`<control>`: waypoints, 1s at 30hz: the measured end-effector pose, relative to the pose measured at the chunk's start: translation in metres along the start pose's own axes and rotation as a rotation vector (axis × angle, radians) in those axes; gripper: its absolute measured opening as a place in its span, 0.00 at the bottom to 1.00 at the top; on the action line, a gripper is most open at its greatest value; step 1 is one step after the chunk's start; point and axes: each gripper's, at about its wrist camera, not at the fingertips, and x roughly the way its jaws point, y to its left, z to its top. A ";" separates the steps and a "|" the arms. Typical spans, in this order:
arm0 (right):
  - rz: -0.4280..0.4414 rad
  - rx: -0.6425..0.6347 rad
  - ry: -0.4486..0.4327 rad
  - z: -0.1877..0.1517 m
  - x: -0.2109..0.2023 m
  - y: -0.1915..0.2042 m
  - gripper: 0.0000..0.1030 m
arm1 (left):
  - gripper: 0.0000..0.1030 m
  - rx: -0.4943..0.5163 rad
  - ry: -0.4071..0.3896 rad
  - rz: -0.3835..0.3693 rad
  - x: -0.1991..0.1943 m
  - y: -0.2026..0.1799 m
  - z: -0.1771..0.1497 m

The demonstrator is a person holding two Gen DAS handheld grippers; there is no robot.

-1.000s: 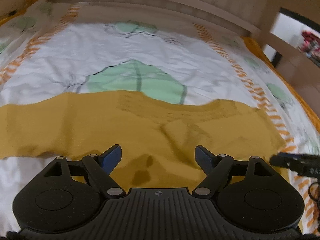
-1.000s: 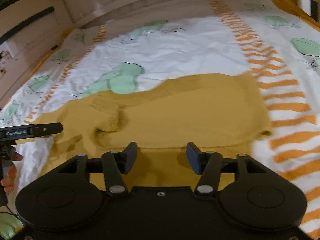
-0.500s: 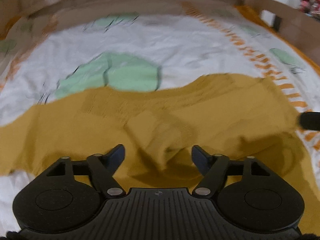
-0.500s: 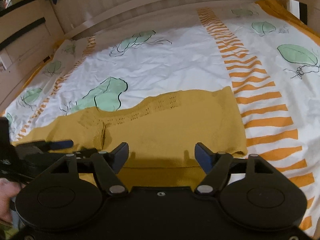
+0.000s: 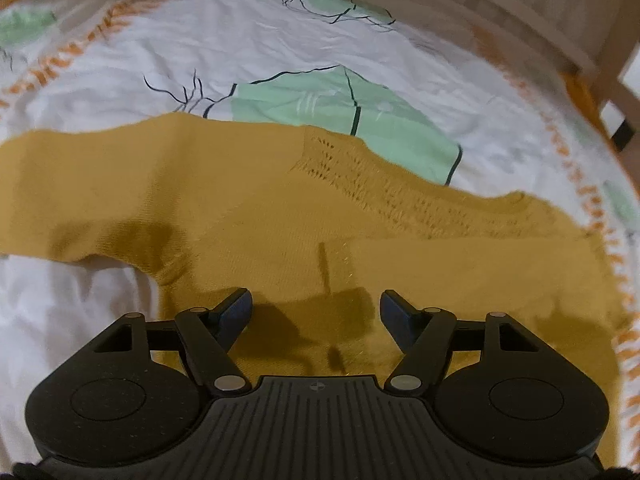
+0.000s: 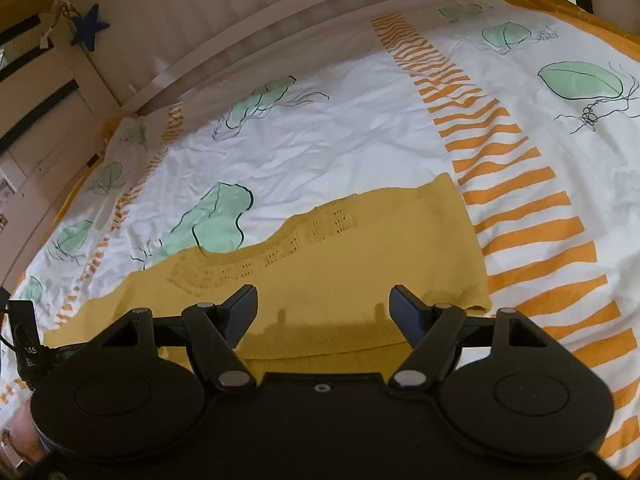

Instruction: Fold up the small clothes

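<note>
Child's bedroom at home: wooden bed frame (image 6: 224, 16), leaf-print duvet (image 6: 360, 128), blue star decoration (image 6: 90, 24) on frame

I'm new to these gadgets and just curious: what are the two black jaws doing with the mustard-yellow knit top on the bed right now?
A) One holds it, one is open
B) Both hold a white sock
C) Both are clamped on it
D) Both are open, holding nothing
D: the left gripper and the right gripper both show wide-apart jaws with nothing between them, while the yellow top lies flat on the bedsheet.
</note>
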 end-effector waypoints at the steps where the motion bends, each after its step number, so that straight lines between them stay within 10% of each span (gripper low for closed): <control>1: 0.002 0.000 0.000 0.000 0.000 0.000 0.73 | 0.67 -0.017 0.000 -0.022 0.000 0.001 0.001; 13: 0.013 0.022 0.003 0.002 0.001 -0.004 0.73 | 0.50 -0.059 0.039 -0.160 0.020 -0.012 0.007; 18: 0.012 0.026 0.003 0.001 0.001 -0.005 0.73 | 0.06 -0.046 0.023 -0.184 0.021 -0.014 0.006; 30: -0.034 0.084 -0.020 0.007 -0.003 -0.022 0.73 | 0.05 0.066 -0.221 -0.066 -0.034 -0.030 0.039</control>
